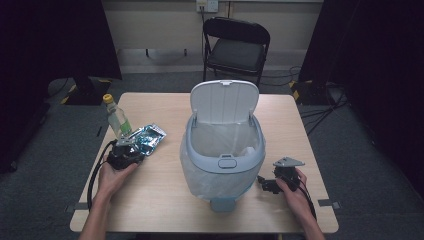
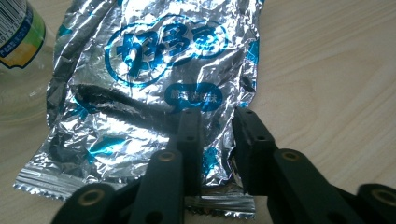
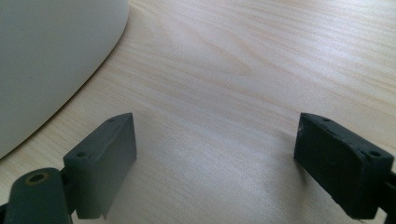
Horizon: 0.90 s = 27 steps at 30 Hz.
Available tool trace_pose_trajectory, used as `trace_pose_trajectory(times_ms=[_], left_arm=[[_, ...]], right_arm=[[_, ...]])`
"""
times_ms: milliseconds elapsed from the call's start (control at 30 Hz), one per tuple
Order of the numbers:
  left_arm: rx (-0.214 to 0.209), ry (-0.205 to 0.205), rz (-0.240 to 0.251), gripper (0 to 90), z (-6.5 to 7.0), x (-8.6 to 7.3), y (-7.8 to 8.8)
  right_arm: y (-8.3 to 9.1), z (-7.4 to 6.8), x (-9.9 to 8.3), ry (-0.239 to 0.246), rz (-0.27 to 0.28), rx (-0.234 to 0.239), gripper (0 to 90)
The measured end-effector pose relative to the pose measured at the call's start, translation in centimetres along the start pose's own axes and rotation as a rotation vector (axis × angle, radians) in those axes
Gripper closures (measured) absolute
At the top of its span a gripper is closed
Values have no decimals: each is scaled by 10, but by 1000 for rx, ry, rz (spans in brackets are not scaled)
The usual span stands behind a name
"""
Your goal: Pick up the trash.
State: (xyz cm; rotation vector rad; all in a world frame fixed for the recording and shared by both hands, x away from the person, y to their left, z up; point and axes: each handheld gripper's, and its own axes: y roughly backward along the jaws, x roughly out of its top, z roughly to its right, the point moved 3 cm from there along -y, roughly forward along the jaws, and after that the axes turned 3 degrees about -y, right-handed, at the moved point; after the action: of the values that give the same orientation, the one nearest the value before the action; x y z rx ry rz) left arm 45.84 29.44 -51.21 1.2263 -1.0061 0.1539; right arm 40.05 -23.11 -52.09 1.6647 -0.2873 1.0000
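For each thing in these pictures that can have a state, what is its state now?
Trash bin: lid up, lined with a clear bag.
Foil snack bag: crumpled, flat on the table, its near edge between the left gripper's jaws.
Bottle: upright, yellow cap on.
Left gripper: jaws narrowed around the bag's edge; grip not certain.
Right gripper: jaws wide open, nothing between them.
Folding chair: unfolded, beyond the table.

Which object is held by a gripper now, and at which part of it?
The left gripper pinches the silver-blue foil snack bag near its lower sealed edge. The right gripper is open and holds nothing.
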Motion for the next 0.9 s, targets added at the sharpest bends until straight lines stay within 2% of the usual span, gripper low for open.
trace_pose_trajectory(times_ms=[100,133,167,200,300,367,467,533,700,733,900], left_arm=[[-6,8,2,806,0,1,-1],[-6,8,2,854,0,1,-1],[-18,11,1,854,1,1,-1],[-9,6,-4,871,1,2,-1],[-40,48,3,880,-2,1,-1],[-47,52,2,892,-2,1,-1],[-28,40,-7,899,1,2,-1],[-37,71,12,900,0,1,-1],[-54,97,26,900,-1,-1,0],[-72,108,32,900,0,-1,0],[-77,100,61,900,3,2,3]], right_arm=[[0,0,0,0,-1,-1,119],[0,0,0,0,-1,-1,119],[0,0,0,0,-1,-1,119],[0,0,0,0,-1,-1,119],[0,0,0,-1,0,0,119],[0,0,0,-1,0,0,119],[0,0,0,-1,0,1,119],[0,0,0,0,-1,1,119],[0,0,0,-1,0,1,119],[0,0,0,-1,0,1,119],[0,0,0,-1,0,1,119]])
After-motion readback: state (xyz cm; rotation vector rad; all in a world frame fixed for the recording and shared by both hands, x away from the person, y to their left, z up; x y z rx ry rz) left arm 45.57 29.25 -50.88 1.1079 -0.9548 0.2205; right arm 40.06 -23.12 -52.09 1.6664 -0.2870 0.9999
